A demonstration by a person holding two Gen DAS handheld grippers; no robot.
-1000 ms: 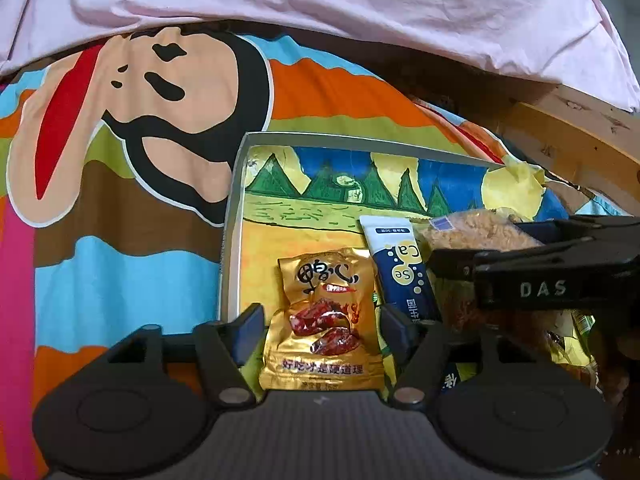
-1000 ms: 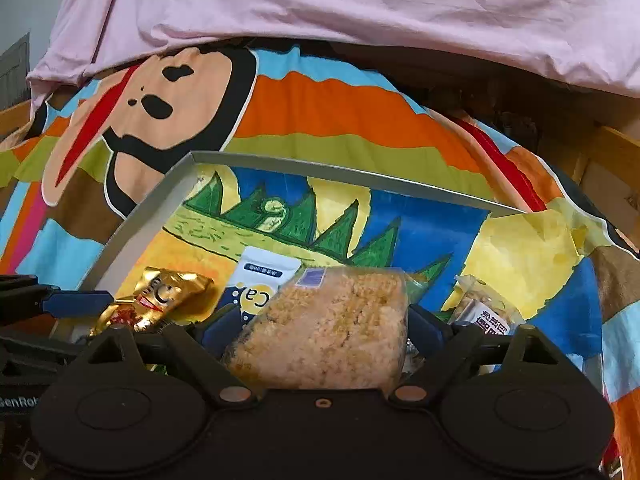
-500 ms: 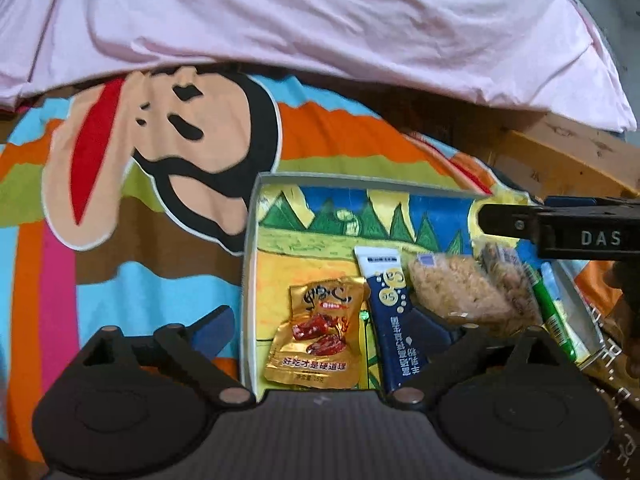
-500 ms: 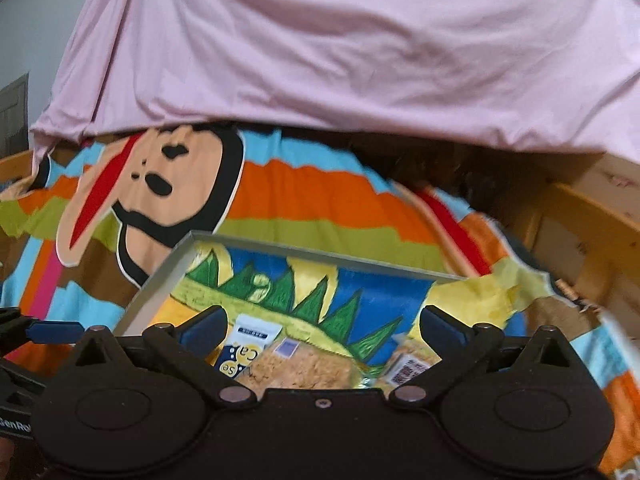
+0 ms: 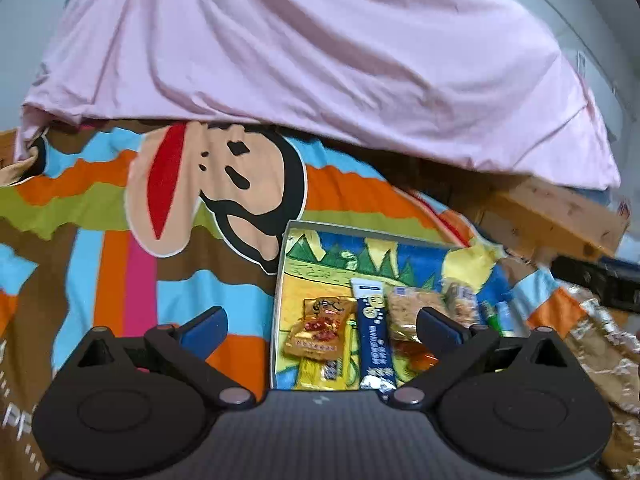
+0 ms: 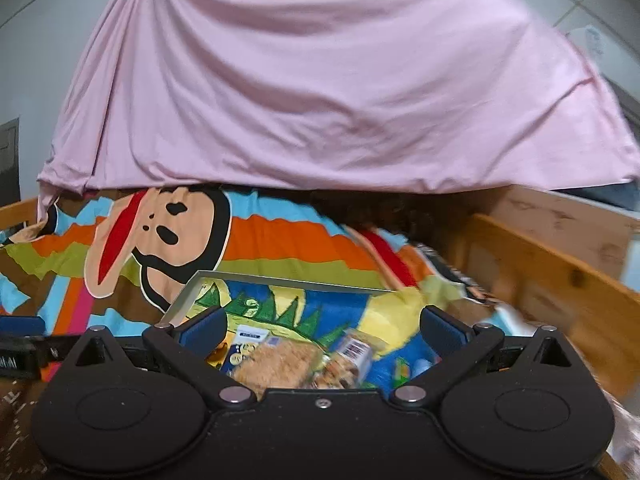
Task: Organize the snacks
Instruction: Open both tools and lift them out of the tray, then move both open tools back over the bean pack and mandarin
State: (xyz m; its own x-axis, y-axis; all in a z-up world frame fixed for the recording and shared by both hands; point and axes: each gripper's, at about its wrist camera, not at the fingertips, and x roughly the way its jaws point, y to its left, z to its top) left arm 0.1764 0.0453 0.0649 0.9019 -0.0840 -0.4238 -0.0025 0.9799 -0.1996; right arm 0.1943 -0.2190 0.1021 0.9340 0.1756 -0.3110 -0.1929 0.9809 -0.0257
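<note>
A shallow box [image 5: 281, 264] with a cartoon landscape inside lies on the striped blanket. In it lie a gold snack packet [image 5: 320, 330], a dark blue stick packet [image 5: 374, 338], a clear pack of crumbly cake [image 5: 408, 312] and smaller packs [image 5: 460, 306]. My left gripper [image 5: 322, 328] is open and empty, raised above and in front of the box. My right gripper [image 6: 322, 326] is open and empty, also raised; below it I see the box [image 6: 188, 292], the cake pack [image 6: 276, 364] and a barcode pack [image 6: 348, 356].
A pink sheet [image 5: 320, 72] hangs over the back. The monkey-print blanket [image 5: 120, 248] covers the surface. A wooden frame [image 6: 560, 280] runs along the right. A foil bag [image 5: 604, 348] lies right of the box.
Both grippers have let go of their packets, opened wide, and pulled up and back from the box. The gold packet and the cake pack now lie in the box.
</note>
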